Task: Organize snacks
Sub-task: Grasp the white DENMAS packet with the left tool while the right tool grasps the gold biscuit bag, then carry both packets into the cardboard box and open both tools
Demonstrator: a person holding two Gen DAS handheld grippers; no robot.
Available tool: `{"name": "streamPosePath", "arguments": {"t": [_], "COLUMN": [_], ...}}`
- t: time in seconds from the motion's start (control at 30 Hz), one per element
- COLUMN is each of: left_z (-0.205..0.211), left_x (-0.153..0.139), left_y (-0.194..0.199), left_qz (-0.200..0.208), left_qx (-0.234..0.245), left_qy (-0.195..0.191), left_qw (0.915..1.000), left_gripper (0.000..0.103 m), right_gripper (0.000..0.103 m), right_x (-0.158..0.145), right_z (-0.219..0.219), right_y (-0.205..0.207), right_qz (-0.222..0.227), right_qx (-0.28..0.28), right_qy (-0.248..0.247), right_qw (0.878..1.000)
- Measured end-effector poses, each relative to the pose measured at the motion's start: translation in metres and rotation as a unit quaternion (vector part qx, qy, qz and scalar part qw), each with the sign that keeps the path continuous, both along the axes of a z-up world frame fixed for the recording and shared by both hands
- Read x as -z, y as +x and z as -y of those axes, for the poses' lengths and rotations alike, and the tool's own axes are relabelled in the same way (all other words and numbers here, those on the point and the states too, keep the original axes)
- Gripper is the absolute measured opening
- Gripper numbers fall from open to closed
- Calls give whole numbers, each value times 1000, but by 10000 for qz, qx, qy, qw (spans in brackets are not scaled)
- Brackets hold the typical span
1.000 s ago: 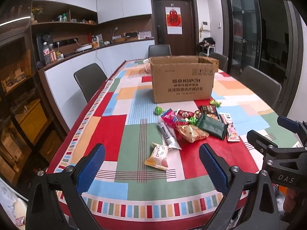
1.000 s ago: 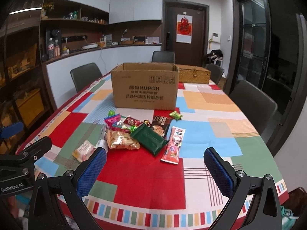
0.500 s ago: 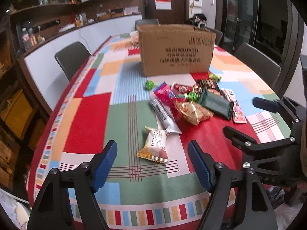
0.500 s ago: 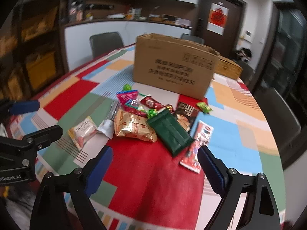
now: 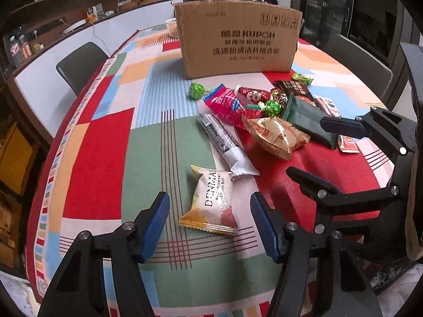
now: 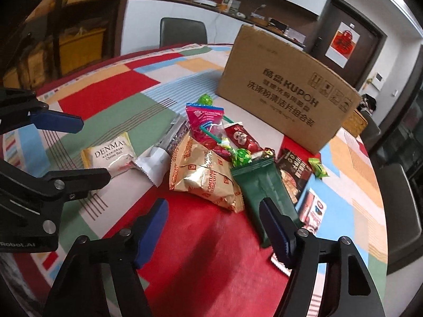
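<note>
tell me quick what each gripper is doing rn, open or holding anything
Left gripper: open, empty, Denmas cheese ball packet between its jaws.
Right gripper: open, empty, nearing the snack pile.

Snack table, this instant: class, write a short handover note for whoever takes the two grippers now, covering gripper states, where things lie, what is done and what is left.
Left gripper: open, empty, fingers on either side of the Denmas cheese ball packet, above it and not touching.
Right gripper: open, empty, over the red cloth in front of the gold Fortune biscuit bag and dark green pouch.
All snacks lie loose on the tablecloth in front of the cardboard box.
Done: nothing visibly sorted; the box's inside is out of view.
Left: every snack.
</note>
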State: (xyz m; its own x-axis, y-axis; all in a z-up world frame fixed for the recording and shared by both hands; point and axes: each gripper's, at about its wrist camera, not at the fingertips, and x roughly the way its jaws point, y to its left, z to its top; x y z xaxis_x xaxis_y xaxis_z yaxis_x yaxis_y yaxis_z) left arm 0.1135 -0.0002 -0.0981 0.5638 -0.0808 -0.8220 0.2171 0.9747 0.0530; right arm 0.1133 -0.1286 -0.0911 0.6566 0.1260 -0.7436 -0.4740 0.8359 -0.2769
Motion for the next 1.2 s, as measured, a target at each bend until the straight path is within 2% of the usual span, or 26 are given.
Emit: {"name": "streamPosePath", "arguments": {"t": [0.1,0.33,0.57,0.73,0.8,0.9,1.2], "left_z": [-1,-3,-4,-7,-8,-10,-10], "left_x": [5,13,19,19,18,14,-12], "left_y": [7,19,27,30,30,30,24], "left_qz": [-88,-254,-410,-432,-427,-368,6], "left_qx": [-8,-11,8,-38,-69,-115,-123], "left_qy": [8,-60,-183,-276,-288,-348,-475], "left_qw": [10000,9997,9990,9987,9986,9987,9988], "left_gripper": [60,51,33,33,33,33,32], "right_gripper": [65,63,58,44,33,27,24], "right_x": [4,11,16,19,19,18,-2], "right_z": [-1,-10,-22,-27,-28,-26,-15], "right_y": [8,21,29,34,37,38,31], "right_qz": [-40,23,109,67,45,10,21], "right_qx": [-32,-114,-244,-325,-296,-229,-68], "right_qy": [-16,-161,-275,-270,-268,-177,177], "right_qw": [10000,9998,9993,9991,9992,9996,9998]}}
